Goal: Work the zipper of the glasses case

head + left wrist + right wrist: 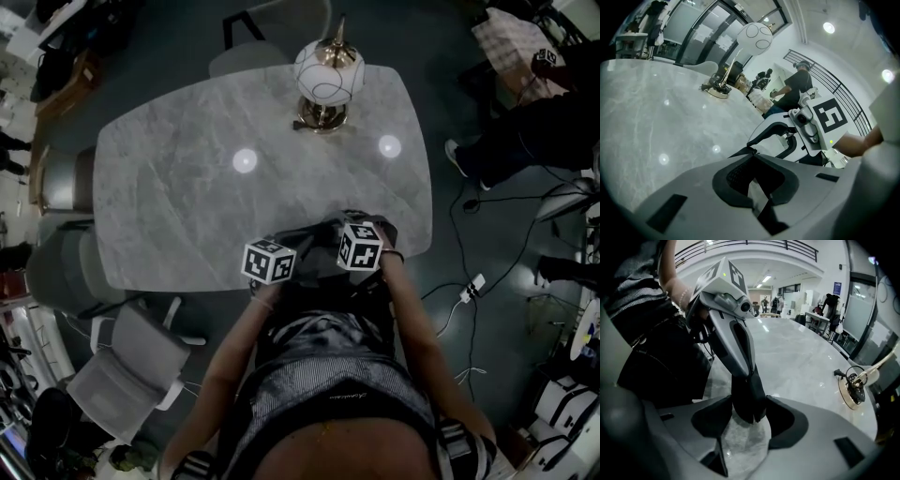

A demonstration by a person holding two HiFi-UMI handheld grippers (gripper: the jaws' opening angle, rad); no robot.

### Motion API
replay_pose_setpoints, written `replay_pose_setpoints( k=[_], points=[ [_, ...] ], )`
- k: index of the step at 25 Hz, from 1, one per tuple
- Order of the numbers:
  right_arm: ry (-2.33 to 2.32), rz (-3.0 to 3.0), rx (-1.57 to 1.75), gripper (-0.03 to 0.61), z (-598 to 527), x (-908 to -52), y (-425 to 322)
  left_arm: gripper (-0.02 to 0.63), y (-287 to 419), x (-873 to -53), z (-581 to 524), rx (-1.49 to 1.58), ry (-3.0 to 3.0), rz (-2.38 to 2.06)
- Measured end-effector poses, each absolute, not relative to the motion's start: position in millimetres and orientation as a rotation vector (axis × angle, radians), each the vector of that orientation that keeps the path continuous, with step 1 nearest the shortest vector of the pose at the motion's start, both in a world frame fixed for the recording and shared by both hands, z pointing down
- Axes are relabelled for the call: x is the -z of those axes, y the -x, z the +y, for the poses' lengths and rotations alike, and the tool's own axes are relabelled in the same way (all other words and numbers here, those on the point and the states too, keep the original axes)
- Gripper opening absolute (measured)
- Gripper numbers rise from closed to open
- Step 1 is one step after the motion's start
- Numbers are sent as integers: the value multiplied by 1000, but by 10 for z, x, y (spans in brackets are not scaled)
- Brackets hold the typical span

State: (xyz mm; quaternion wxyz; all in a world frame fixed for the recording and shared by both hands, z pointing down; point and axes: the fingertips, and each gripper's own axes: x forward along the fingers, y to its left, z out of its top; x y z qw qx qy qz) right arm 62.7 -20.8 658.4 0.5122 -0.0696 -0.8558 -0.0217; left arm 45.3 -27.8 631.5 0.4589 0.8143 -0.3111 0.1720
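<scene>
Black and soft-looking, the case is held just above the near edge of the counter, in front of the operator's torso, and is gripped at both ends. The left tool is pressed together on one end. The right tool pinches the tapered other end, with the counter showing through the gap below. No view shows the zipper or its pull.

Assessment: the step in hand is getting hold of the pull. One tool should anchor the case body close to the zipper line. The other should take the pull alone and draw it along the track with the fabric kept taut. A bite that includes fabric would likely jam the slider. The two tools sit nearly touching, so each crowds the other's travel.

Beyond, a lamp stands at the counter's far edge, well apart. To the left are chairs; to the right, a bystander and a floor cable.
</scene>
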Motion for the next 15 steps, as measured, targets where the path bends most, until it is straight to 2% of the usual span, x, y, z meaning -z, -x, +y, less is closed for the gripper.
replay_pose_setpoints(
  k=[15],
  points=[
    [162,-2101,48,268,-211,-6568,-611,8,-831,-6353,-415,-676,-2035,-747]
  ],
)
